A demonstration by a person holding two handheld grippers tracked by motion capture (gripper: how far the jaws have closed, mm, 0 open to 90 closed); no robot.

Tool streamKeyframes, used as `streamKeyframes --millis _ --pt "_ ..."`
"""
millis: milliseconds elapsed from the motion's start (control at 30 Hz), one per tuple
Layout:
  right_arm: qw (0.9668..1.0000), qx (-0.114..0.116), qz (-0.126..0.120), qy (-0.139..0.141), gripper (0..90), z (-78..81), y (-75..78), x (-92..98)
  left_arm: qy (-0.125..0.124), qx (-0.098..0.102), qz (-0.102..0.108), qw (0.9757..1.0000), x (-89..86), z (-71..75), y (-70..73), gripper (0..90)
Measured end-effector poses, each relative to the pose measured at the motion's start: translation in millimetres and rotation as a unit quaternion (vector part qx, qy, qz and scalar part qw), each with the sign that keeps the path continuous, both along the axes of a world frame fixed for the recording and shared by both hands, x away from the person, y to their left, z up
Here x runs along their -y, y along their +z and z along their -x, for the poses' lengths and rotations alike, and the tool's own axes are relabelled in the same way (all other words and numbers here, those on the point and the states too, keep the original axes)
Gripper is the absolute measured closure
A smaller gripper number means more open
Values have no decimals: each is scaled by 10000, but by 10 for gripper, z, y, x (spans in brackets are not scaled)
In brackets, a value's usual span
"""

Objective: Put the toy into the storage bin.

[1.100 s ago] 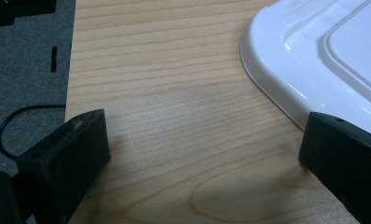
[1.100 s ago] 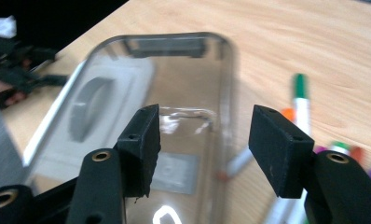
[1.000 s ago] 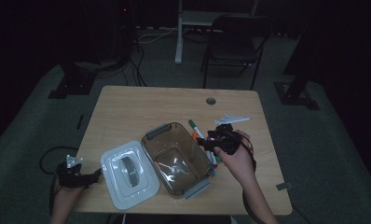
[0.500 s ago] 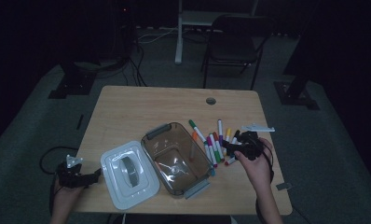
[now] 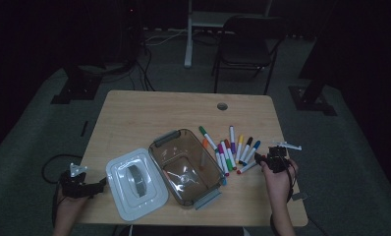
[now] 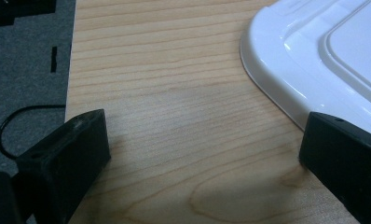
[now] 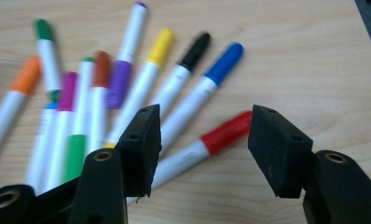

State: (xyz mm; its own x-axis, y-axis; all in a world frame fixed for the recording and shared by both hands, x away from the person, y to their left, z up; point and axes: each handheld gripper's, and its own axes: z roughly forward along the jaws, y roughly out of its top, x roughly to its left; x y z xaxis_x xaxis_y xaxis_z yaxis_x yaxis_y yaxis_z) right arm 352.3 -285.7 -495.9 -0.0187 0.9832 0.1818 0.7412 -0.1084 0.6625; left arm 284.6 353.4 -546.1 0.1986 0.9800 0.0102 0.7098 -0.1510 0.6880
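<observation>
A: Where are the markers?

B: Fanned out on the table [image 5: 149, 115], just right of the brown bin [image 5: 186, 167]. The red marker [image 7: 207, 144] lies nearest the right gripper [image 7: 202, 144], with the blue marker [image 7: 207, 88], black marker [image 7: 186, 70] and yellow marker [image 7: 148, 74] beyond it. One orange marker [image 5: 204, 145] leans against the bin's right wall.

A: And that gripper, has it got anything?

B: No. In the right gripper view its jaws stand wide apart with the red cap between them, above it and not touching. In the high view it sits at the near right of the fan, hand [image 5: 278, 179] behind it.

A: The other side?

B: The left gripper [image 5: 80, 184] is at the table's near left edge. Its jaws are spread wide over bare wood, holding nothing. The right jaw sits just beside the rim of the white lid [image 6: 323, 56].

A: Where's the lid relative to the bin?

B: Flat on the table, just left of it, edges close together. The bin looks empty inside.
</observation>
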Motion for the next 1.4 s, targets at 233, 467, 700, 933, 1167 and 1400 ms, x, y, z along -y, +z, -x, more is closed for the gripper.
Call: streamKeyframes --millis 233,467,700,933,1167,1400 --pt "9991 -373 -86 -166 439 -164 -217 39 0 0 -1 10000 0 0 0 22" --pt "9984 -530 70 -200 467 -200 -269 59 -1 0 -2 10000 0 0 0 22" --pt "9980 -610 159 -64 551 -142 -293 108 0 0 0 10000 0 0 0 22" --pt "9971 -700 240 195 710 -128 -281 184 4 -6 -8 10000 1 3 1 22" --pt "9959 -821 -21 383 745 -106 -261 212 9 0 -1 10000 2 3 0 22" --pt "9949 -826 113 564 660 -112 -267 175 10 0 -1 10000 3 3 0 22"
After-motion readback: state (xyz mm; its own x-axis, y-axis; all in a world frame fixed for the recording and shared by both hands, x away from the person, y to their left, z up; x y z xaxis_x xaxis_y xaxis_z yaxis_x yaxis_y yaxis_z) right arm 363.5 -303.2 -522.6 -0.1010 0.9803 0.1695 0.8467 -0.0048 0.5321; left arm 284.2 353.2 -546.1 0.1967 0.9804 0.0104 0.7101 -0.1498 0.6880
